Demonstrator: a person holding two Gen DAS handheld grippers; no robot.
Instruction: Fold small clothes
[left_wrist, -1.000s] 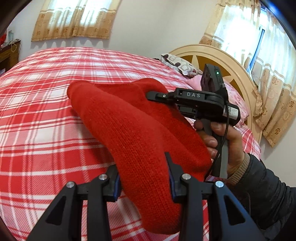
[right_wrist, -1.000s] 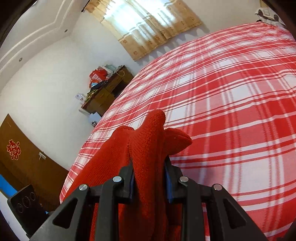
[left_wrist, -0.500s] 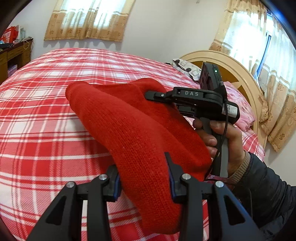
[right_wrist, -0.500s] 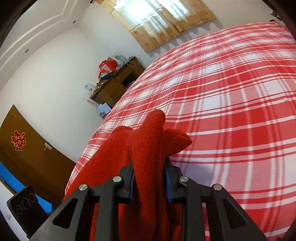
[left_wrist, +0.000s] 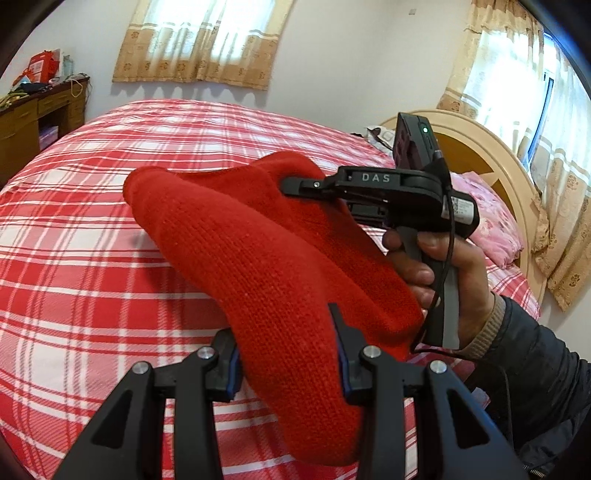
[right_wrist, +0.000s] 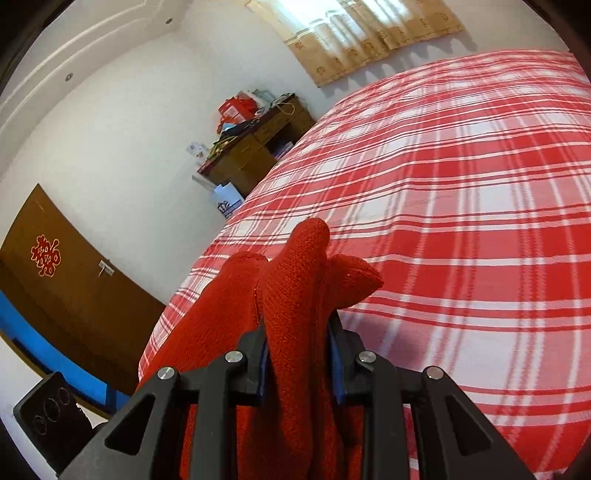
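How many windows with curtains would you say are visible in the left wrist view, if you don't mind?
2: one curtained window on the far wall beyond the bed, another on the right wall above the headboard. Others may lie outside the frame.

Left gripper (left_wrist: 288, 350) clamps the red knit garment (left_wrist: 266, 251) above the plaid bed (left_wrist: 74, 229); right gripper (left_wrist: 291, 183) bites its far edge, hand (left_wrist: 443, 273) on the handle.

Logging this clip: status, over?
Left gripper and right gripper both shut on the red knit garment. Garment held up off the plaid bedspread. Nothing in the way.
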